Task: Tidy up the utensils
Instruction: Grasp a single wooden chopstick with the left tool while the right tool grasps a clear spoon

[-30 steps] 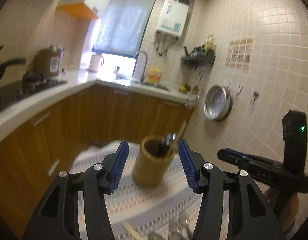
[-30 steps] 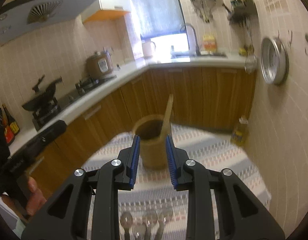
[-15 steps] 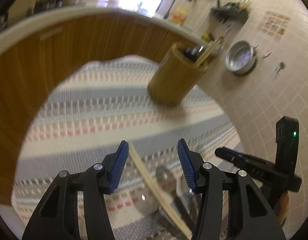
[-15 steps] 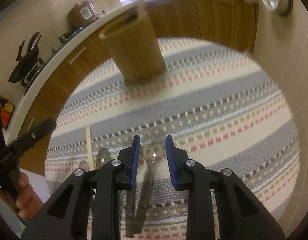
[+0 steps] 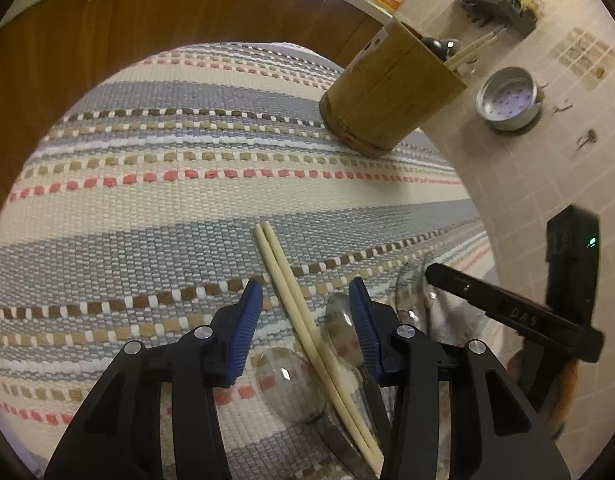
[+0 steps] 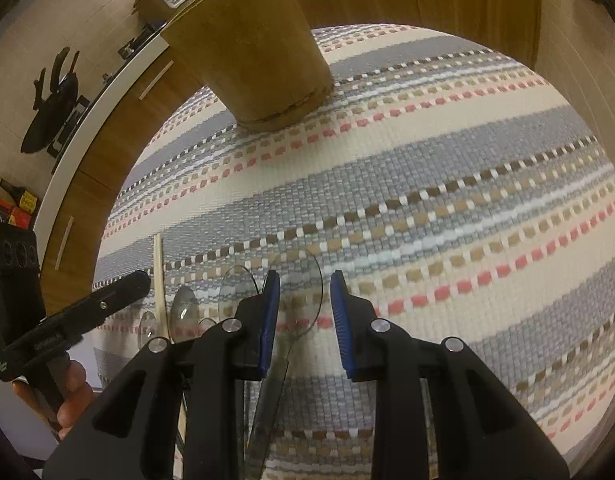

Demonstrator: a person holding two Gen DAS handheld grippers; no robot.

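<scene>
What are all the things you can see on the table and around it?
Chopsticks: one pair, pale wood, flat on the mat between the left gripper's pads.
Spoons: at least four, shiny metal, lying beside the chopsticks.
Bamboo holder: one, tan, upright at the mat's far side, utensils inside.
Table mat: one, striped grey, cream and red.
Metal pan: one, silver, hanging on the tiled wall.
Cabinets: brown wood, behind the table.
Left gripper: black, blue pads, closing over the chopsticks.
Right gripper: black, blue pads, over one spoon.
</scene>
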